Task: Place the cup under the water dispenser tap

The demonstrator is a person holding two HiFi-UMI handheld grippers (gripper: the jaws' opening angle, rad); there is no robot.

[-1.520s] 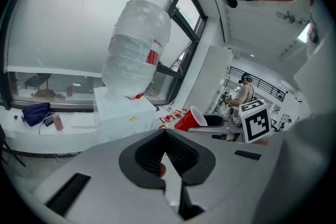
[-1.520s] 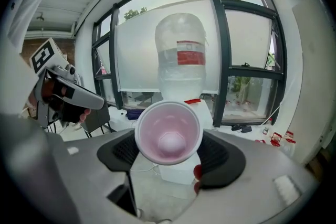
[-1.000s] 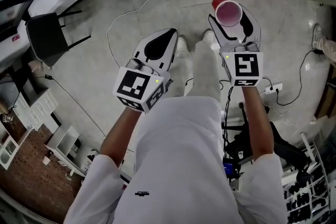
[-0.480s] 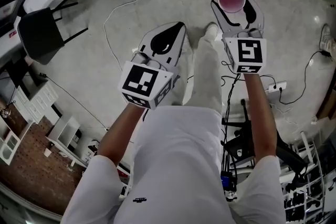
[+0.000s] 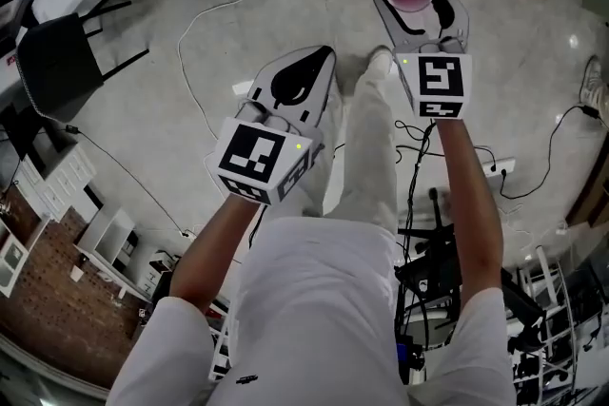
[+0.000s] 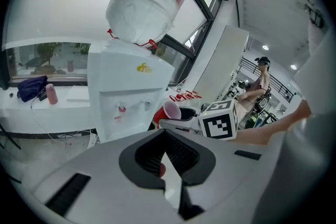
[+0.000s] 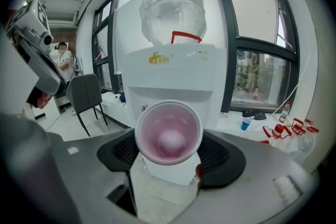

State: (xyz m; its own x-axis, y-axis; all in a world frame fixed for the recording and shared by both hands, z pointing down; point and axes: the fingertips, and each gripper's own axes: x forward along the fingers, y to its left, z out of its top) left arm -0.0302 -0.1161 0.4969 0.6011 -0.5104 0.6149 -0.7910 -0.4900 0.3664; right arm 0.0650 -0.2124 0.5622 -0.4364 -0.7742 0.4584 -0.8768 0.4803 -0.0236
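Now your right claw point(image 5: 419, 3) grasps the pink cup point(image 7: 168, 134) facing the water dispenser point(image 7: 173, 68); your left claw point(image 5: 321, 60) is clenched.

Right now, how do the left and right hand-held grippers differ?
The right hand-held gripper is clamped on the red plastic cup, while the left hand-held gripper holds nothing. The right one's jaws stand wide around the cup, and the left one's meet at the tips. The right is held further forward, nearer the white water dispenser. Both face the dispenser.
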